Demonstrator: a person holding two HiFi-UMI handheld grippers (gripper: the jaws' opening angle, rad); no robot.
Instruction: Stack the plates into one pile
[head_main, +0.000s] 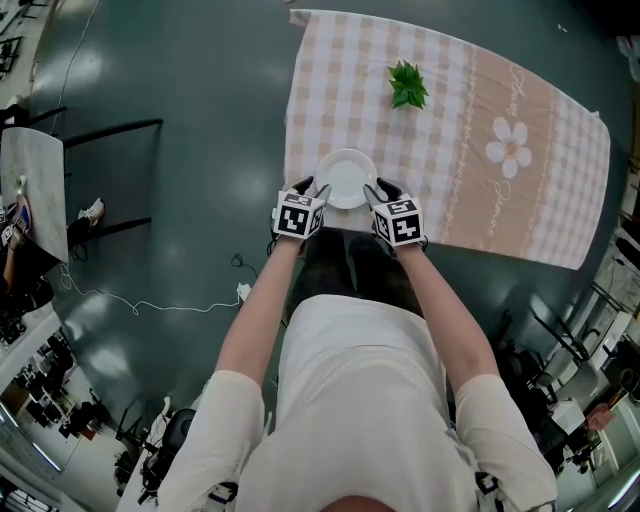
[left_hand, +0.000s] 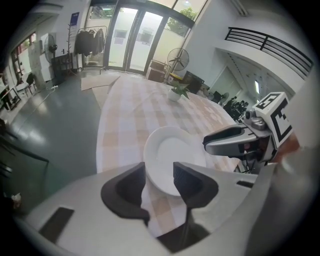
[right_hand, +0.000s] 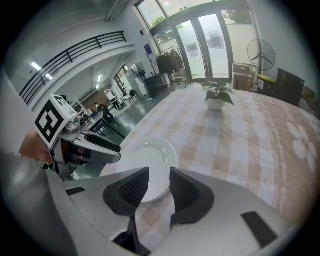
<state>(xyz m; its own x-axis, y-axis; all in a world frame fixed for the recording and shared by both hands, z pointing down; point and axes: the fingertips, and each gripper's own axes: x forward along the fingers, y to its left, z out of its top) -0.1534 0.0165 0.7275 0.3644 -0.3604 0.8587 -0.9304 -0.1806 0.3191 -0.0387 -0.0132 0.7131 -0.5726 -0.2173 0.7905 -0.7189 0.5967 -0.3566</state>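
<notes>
One plate (head_main: 346, 178) lies at the near edge of one cloth (head_main: 450, 140); one plant (head_main: 407, 85) stands beyond; left gripper (head_main: 313, 188) and right gripper (head_main: 378, 189) flank the plate, jaws apart, pads clear of its rim

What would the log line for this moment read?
plate: on cloth | left gripper: open, left of plate | right gripper: open, right of plate | plant: farther back

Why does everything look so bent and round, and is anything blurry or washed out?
Head view: a wide lens bends the tablecloth, and the white plate looks washed out. Left gripper view: dark round border, glass doors glaring, near jaws soft. Right gripper view: same bulge; the plant is crisp, near jaws blurred.
</notes>
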